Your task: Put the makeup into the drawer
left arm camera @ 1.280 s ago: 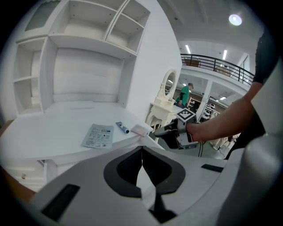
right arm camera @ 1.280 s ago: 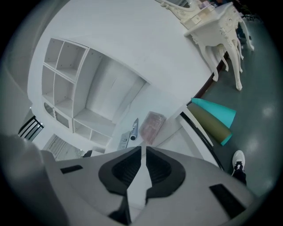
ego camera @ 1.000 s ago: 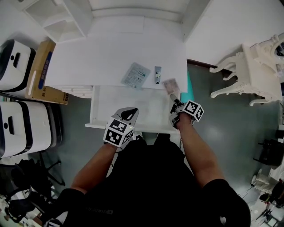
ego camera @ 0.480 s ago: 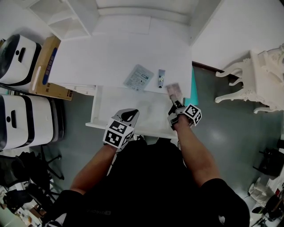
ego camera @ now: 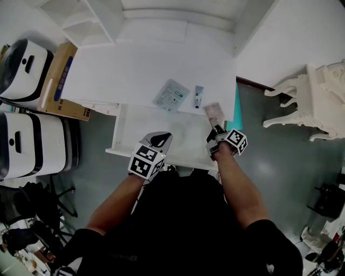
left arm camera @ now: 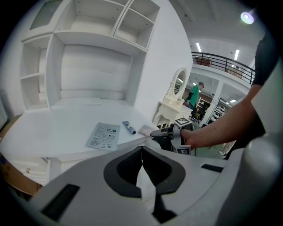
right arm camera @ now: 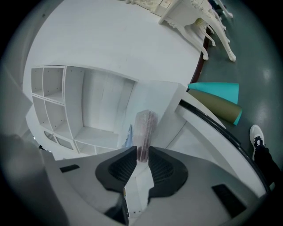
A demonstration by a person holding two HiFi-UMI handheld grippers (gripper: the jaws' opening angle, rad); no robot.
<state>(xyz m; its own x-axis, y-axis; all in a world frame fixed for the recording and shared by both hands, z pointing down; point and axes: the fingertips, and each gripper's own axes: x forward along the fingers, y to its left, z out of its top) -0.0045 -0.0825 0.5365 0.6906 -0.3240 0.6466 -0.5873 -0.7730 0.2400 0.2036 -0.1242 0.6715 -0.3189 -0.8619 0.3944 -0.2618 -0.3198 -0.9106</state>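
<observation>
The white desk [ego camera: 145, 64] has its drawer [ego camera: 116, 135] pulled open below the front edge. On the desktop lie a pale blue sachet [ego camera: 171, 95] and a small grey tube [ego camera: 199, 96]. My right gripper [ego camera: 217, 128] holds a pink packet [ego camera: 214, 111] at the desk's right front corner; its jaws are closing, with the packet [right arm camera: 145, 128] between the pads. My left gripper [ego camera: 160, 139] hangs over the drawer's front, shut and empty. In the left gripper view the sachet [left arm camera: 104, 135], the tube [left arm camera: 129, 127] and the packet [left arm camera: 146, 130] lie ahead.
A cardboard box [ego camera: 62, 81] and white appliances [ego camera: 27, 62] stand left of the desk. White shelves [ego camera: 81, 16] rise at the back. A teal roll [ego camera: 235, 108] and an ornate white piece of furniture [ego camera: 315, 102] sit to the right.
The head view has shifted a little. Both grippers, the packet, the sachet and the tube keep their places.
</observation>
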